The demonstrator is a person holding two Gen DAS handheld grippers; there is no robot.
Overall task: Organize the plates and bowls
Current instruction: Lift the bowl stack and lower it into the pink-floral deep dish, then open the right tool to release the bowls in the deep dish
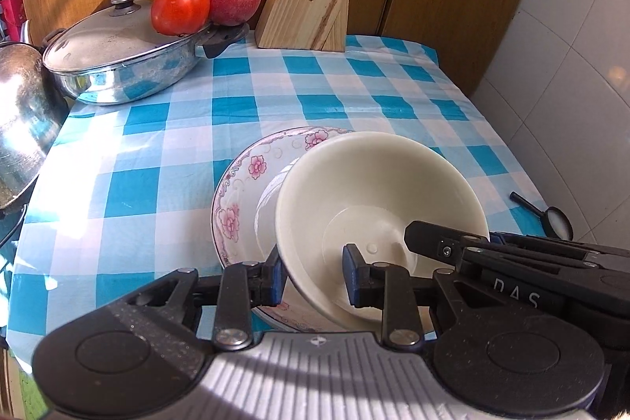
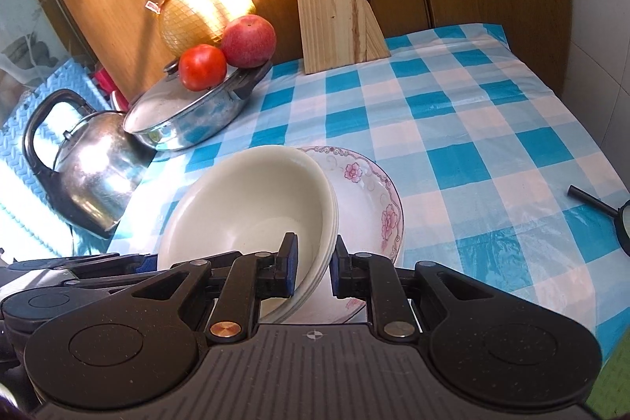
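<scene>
A stack of smooth, cream, round bowls (image 2: pixel 252 207) is gripped at opposite rims: the left gripper (image 1: pixel 313 276) and the right gripper (image 2: pixel 313 268) are each narrowly closed on the thin wall between blue pads. Just beyond the fingers, the stack is tilted over a glossy floral-rimmed plate (image 2: pixel 374 195) on the blue-checked cloth (image 2: pixel 472 128).

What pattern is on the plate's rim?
Pink flowers with grey scrollwork on the white plate, clearest in the left wrist view.
</scene>
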